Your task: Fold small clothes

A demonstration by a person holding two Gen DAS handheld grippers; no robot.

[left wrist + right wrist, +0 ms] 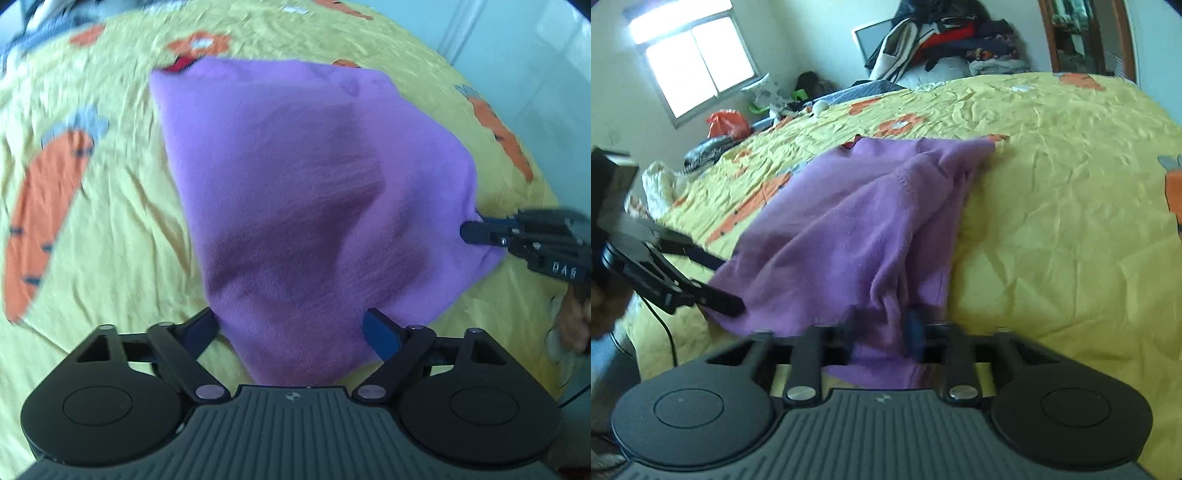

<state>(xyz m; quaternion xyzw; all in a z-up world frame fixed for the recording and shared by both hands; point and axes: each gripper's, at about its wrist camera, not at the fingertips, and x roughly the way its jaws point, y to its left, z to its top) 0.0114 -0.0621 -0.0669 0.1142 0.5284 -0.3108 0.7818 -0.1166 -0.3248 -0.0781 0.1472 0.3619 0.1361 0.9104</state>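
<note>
Your right claw [882, 332] is pinching the purple garment [849, 236]'s near edge; left claw [291, 328] gapes wide around it.

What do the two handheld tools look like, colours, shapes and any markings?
Both are black plastic. The left tool has two round discs beside a ribbed dark-grey centre plate, silver pivot pins, angled link arms and dark-blue finger pads. The right tool is built the same; in the left view its side carries white lettering, too blurred to read.

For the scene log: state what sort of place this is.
Most likely a lived-in bedroom. A bed with a yellow carrot-print sheet fills the view, a purple garment lies on it, and a pile of clothes sits against the wall near a window.
</note>
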